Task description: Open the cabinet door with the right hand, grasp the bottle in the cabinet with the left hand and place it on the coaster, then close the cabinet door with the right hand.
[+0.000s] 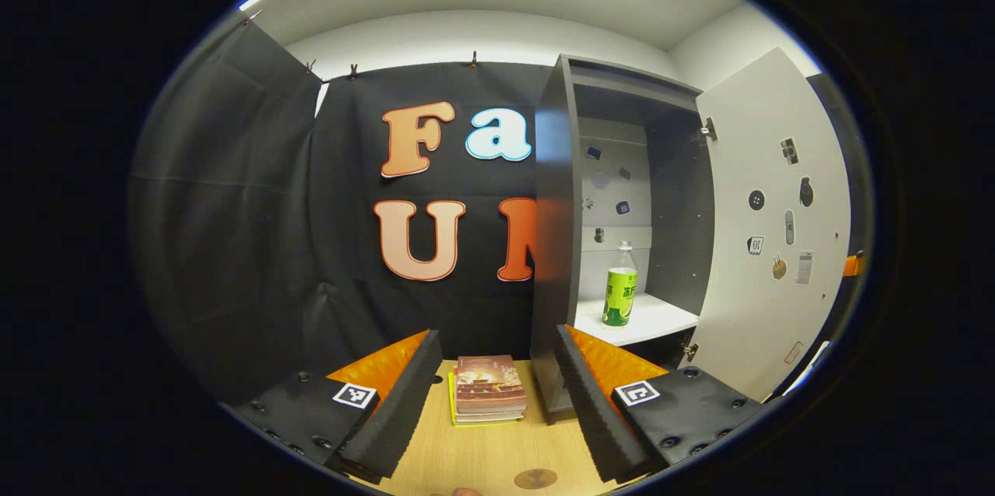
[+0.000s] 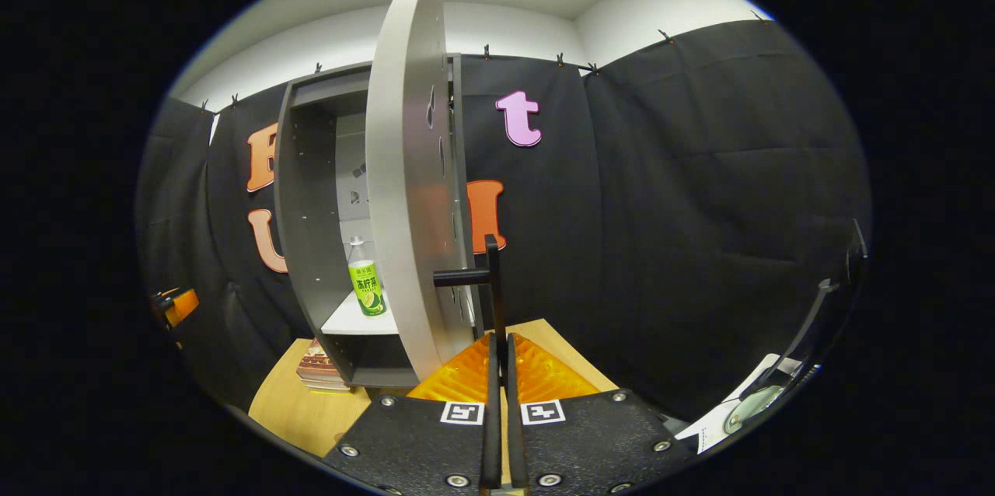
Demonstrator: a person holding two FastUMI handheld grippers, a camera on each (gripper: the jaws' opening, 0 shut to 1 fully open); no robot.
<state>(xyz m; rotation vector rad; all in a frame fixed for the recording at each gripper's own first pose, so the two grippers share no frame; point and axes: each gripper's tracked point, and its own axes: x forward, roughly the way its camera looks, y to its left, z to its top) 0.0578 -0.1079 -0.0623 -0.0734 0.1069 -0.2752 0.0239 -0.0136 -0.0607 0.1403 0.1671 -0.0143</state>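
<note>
The bottle (image 1: 619, 288) stood upright on the cabinet's white shelf (image 1: 657, 319), untouched. My right tool (image 2: 497, 372) was pinched shut on the door handle (image 2: 490, 278), holding the cabinet door (image 1: 766, 224) wide open. My left tool (image 1: 497, 383) gaped empty above the tabletop (image 1: 482, 453), the coaster (image 1: 535, 478) just below it.

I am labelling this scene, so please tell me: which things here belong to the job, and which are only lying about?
Belong to the job:
bottle
cabinet door
door handle
coaster
left gripper, open
right gripper, shut on the door handle

Lying about:
stack of books
stickers on the door
</note>
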